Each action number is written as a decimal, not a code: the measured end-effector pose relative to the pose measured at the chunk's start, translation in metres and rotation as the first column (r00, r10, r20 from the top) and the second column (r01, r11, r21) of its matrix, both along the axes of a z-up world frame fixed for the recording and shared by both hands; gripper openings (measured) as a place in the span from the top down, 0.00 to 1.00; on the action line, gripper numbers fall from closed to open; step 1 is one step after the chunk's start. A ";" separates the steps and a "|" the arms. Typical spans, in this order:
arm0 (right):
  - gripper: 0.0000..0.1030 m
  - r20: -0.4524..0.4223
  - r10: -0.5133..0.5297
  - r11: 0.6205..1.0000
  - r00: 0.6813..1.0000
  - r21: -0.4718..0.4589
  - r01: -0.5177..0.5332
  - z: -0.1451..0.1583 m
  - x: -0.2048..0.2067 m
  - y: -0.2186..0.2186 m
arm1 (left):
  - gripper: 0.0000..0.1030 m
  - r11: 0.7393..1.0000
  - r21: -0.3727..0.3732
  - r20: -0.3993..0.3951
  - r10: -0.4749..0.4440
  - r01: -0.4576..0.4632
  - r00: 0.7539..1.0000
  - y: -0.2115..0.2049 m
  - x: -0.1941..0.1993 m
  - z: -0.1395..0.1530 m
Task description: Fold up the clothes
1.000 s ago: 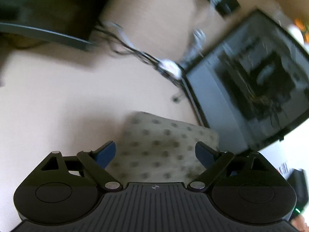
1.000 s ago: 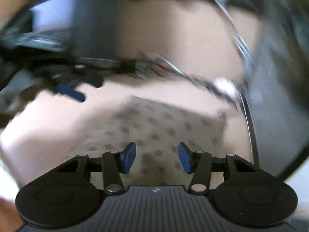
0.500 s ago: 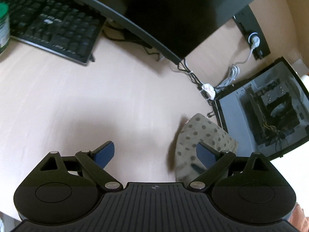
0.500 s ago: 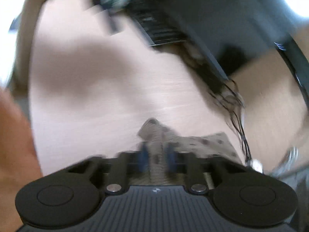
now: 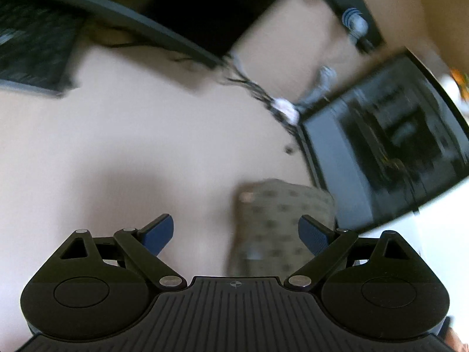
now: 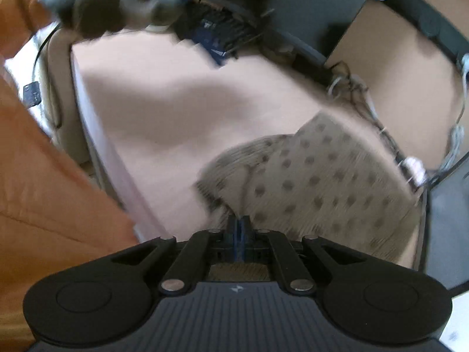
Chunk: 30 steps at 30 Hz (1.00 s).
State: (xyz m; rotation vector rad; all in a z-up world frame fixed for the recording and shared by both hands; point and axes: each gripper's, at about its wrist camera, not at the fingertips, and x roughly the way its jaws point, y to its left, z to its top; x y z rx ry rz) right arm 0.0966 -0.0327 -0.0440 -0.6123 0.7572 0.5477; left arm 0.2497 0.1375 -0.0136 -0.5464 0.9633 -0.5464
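Observation:
A beige cloth with dark dots (image 6: 316,182) lies on the pale wooden desk (image 6: 164,108), one part folded over. My right gripper (image 6: 238,226) is shut on the cloth's near edge, and the fabric bunches just ahead of its blue pads. In the left wrist view the same cloth (image 5: 278,223) lies low and to the right, in front of the right finger. My left gripper (image 5: 236,234) stands open above the desk (image 5: 132,152) with nothing between its fingers. Both views are blurred by motion.
An open computer case (image 5: 390,146) stands at the right of the desk beside the cloth. A keyboard (image 5: 29,50), a monitor foot (image 5: 164,32) and tangled cables (image 5: 263,96) sit at the back. An orange sleeve (image 6: 44,193) fills the left of the right wrist view.
My right gripper has gone from open above the cloth to shut on its edge, and has dragged that edge over. The left gripper stayed open and swung, so the cloth now sits right of centre.

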 end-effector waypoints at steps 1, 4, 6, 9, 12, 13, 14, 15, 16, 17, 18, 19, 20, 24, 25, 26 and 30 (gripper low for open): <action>0.98 -0.008 -0.005 1.000 1.000 0.017 0.005 0.000 -0.004 -0.003 | 0.07 1.000 0.002 0.016 -0.026 0.026 1.000 -0.009 0.000 0.004; 0.85 -0.025 -0.027 0.996 0.999 0.082 0.029 0.017 -0.007 -0.029 | 0.07 0.995 0.004 0.062 -0.104 0.104 0.993 -0.039 0.003 0.014; 0.60 -0.021 -0.057 0.991 0.998 0.124 0.059 0.029 -0.015 -0.048 | 0.07 0.987 -0.012 0.087 -0.157 0.158 0.984 -0.061 0.007 0.020; 0.47 -0.021 -0.133 0.961 0.991 0.244 0.134 0.047 -0.018 -0.084 | 0.07 0.965 -0.075 0.123 -0.240 0.250 0.963 -0.098 0.016 0.023; 0.31 -0.028 -0.245 0.893 0.969 0.383 0.237 0.054 -0.015 -0.111 | 0.07 0.954 -0.099 0.096 -0.274 0.283 0.957 -0.142 0.032 0.021; 0.29 -0.038 -0.287 0.863 0.957 0.423 0.276 0.050 -0.008 -0.119 | 0.07 0.956 -0.089 0.070 -0.273 0.278 0.960 -0.154 0.038 0.014; 0.29 -0.052 -0.325 0.831 0.944 0.460 0.312 0.043 0.000 -0.126 | 0.07 0.959 -0.077 0.042 -0.271 0.274 0.962 -0.166 0.045 0.008; 0.29 -0.090 -0.360 0.792 0.929 0.497 0.355 0.033 0.015 -0.133 | 0.07 0.966 -0.045 0.003 -0.256 0.256 0.967 -0.179 0.051 -0.003; 0.29 -0.146 -0.379 0.758 0.914 0.518 0.397 0.021 0.023 -0.139 | 0.07 0.969 -0.022 -0.023 -0.245 0.244 0.969 -0.187 0.056 -0.013; 0.29 -0.199 -0.387 0.735 0.900 0.524 0.431 0.008 0.032 -0.142 | 0.07 0.971 -0.010 -0.035 -0.239 0.239 0.970 -0.193 0.062 -0.020; 0.29 -0.228 -0.387 0.725 0.893 0.523 0.448 -0.004 0.037 -0.140 | 0.07 0.972 0.002 -0.045 -0.233 0.234 0.971 -0.198 0.067 -0.028; 0.28 -0.256 -0.387 0.717 0.886 0.521 0.464 -0.016 0.042 -0.139 | 0.07 0.973 0.008 -0.035 -0.232 0.232 0.972 -0.202 0.070 -0.028; 0.23 -0.249 -0.374 0.726 0.894 0.522 0.449 -0.017 0.044 -0.134 | 0.07 0.972 0.021 -0.030 -0.233 0.234 0.972 -0.207 0.073 -0.026; 0.12 -0.220 -0.320 0.759 0.922 0.523 0.388 -0.020 0.050 -0.114 | 0.07 0.978 0.037 -0.024 -0.205 0.205 0.979 -0.207 0.081 -0.018; 0.12 -0.213 -0.306 0.772 0.928 0.515 0.373 -0.019 0.051 -0.112 | 0.07 0.981 0.027 -0.016 -0.194 0.194 0.981 -0.201 0.081 -0.015; 0.12 -0.206 -0.293 0.785 0.934 0.507 0.358 -0.018 0.053 -0.109 | 0.07 0.984 0.020 -0.004 -0.178 0.178 0.984 -0.190 0.076 -0.008; 0.12 -0.170 -0.264 0.780 0.949 0.541 0.314 0.011 0.045 -0.130 | 0.07 0.992 0.061 0.057 -0.111 0.108 0.992 -0.140 0.046 0.023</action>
